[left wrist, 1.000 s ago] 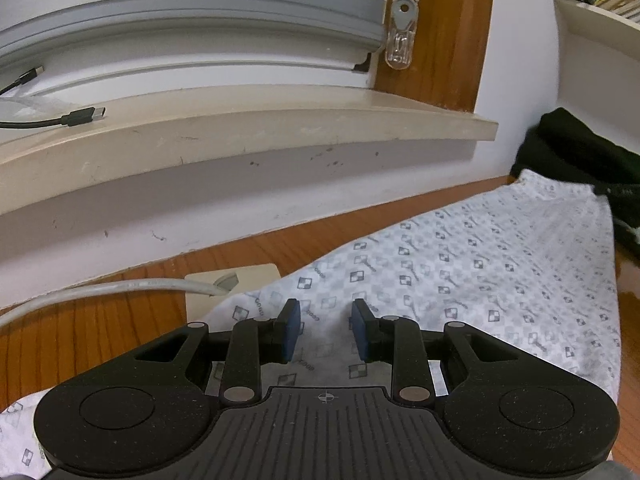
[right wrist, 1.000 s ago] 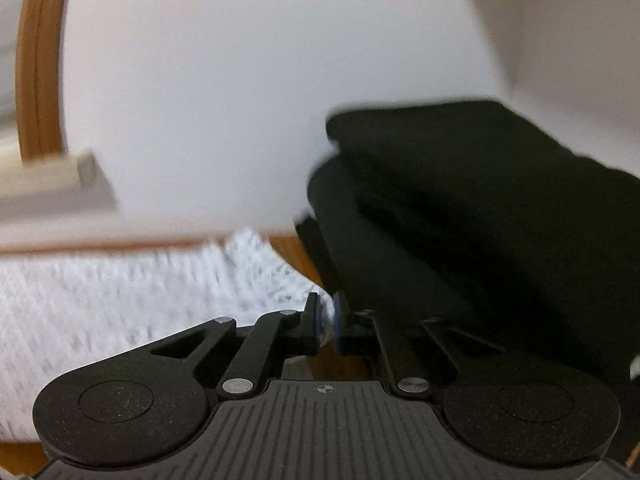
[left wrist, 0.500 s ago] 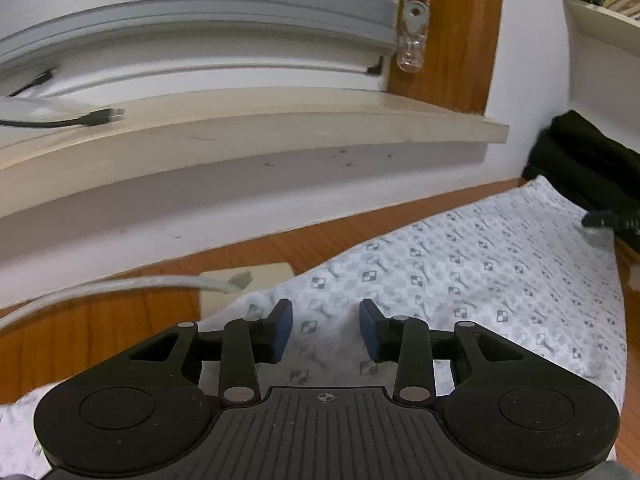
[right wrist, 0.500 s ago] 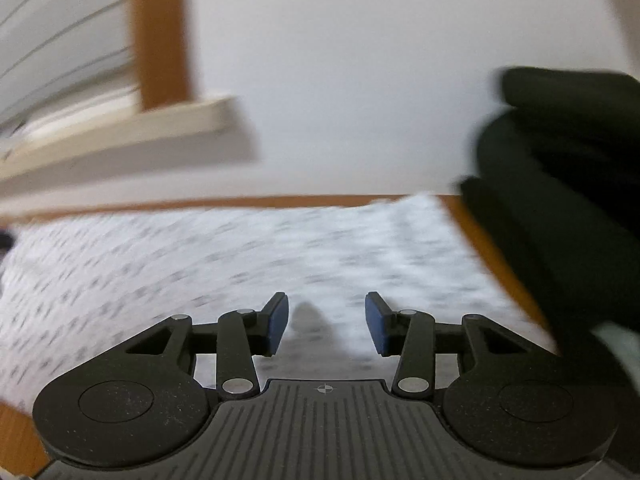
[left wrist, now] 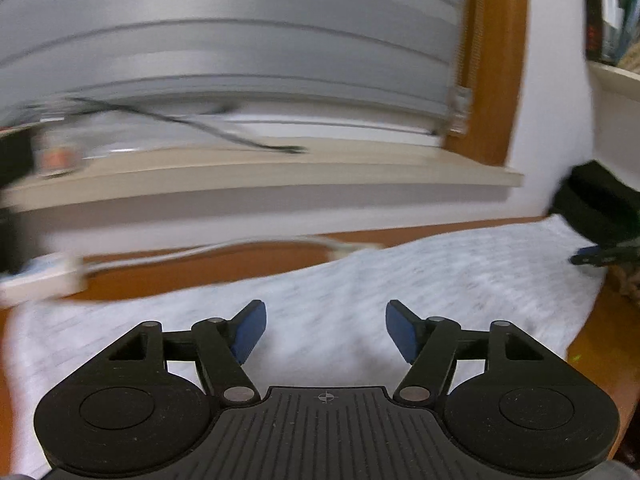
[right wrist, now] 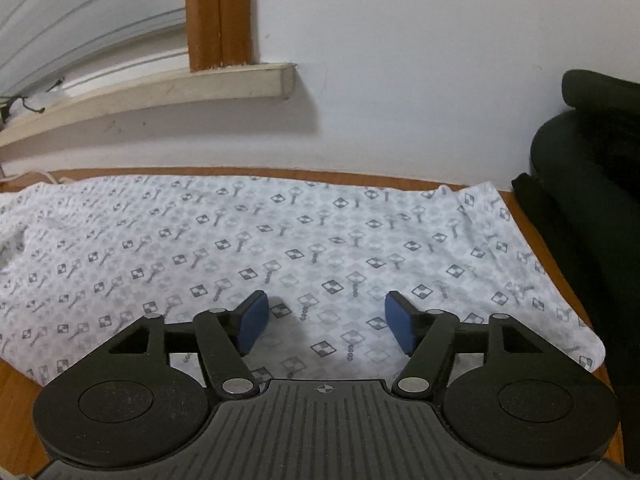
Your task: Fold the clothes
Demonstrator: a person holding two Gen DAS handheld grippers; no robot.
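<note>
A white garment with a small grey checker-and-key print lies spread flat on the wooden table. It also shows, blurred, in the left wrist view. My right gripper is open and empty, low over the garment's near right part. My left gripper is open and empty, over the garment's near left part. The right gripper's blue tip shows at the far right of the left wrist view.
A pile of black clothes sits against the wall at the table's right end. A white cable and a white power strip lie behind the garment. A beige window sill juts out above.
Both grippers have opened wide. The right gripper swung left from the black pile to over the white garment. The left gripper has pulled back and is moving, with its view blurred.
</note>
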